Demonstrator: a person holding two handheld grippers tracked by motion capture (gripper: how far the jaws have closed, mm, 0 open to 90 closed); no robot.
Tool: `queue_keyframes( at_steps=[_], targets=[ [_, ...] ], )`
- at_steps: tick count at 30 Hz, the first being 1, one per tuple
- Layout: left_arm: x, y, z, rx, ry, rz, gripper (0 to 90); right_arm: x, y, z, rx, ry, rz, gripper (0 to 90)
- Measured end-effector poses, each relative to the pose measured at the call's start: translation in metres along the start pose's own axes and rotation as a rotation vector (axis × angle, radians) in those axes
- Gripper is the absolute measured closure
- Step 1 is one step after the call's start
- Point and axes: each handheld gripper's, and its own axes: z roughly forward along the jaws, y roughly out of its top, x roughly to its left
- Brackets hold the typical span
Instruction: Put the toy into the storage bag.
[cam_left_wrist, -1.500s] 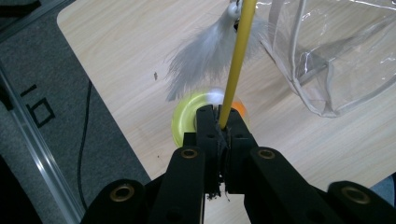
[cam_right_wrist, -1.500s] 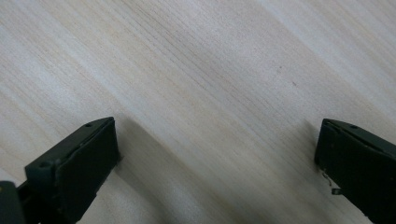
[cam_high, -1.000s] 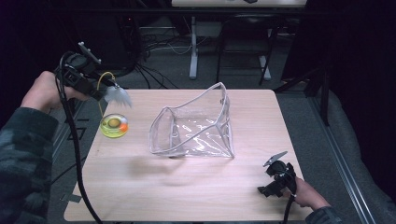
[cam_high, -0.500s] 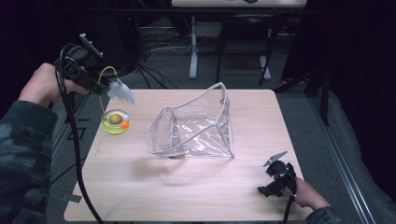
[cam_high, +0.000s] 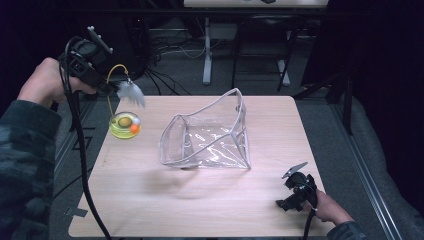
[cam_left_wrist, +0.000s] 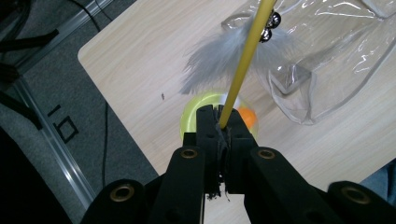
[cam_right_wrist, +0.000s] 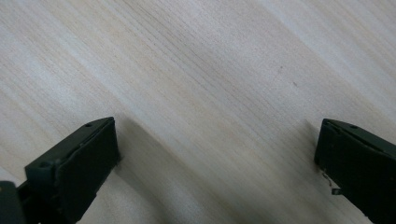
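Observation:
My left gripper (cam_high: 102, 82) hangs above the table's back left corner, shut on a thin yellow wire (cam_left_wrist: 243, 58). The wire arcs from a yellow-green round toy (cam_high: 124, 124) holding an orange ball and ends in a grey feather (cam_high: 132, 92) with small bells (cam_left_wrist: 270, 27). In the left gripper view the jaws (cam_left_wrist: 218, 128) pinch the wire above the toy (cam_left_wrist: 191, 119). A clear plastic pouch (cam_high: 207, 134) lies open at the table's middle. My right gripper (cam_high: 289, 199) rests near the front right corner, open, its jaws (cam_right_wrist: 215, 163) wide over bare wood.
The light wooden table (cam_high: 150, 200) has bare room in front of the pouch. The floor behind holds cables and table legs (cam_high: 207, 50). A metal rail (cam_high: 67, 145) runs along the table's left side.
My left gripper has lifted and drifted slightly right, raising the wire and feather higher above the toy. The right gripper has stayed put.

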Motion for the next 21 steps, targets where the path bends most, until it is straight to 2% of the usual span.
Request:
queue_keyframes(
  at_steps=[12, 21],
  targets=[
    [-0.007, 0.013, -0.012, -0.014, 0.008, 0.033, 87.9, 0.0, 0.0, 0.0, 0.005, -0.006, -0.004, 0.0],
    [-0.017, 0.029, -0.016, -0.012, 0.006, 0.069, 87.8, 0.0, 0.0, 0.0, 0.004, -0.003, -0.005, 0.0]
  ],
)
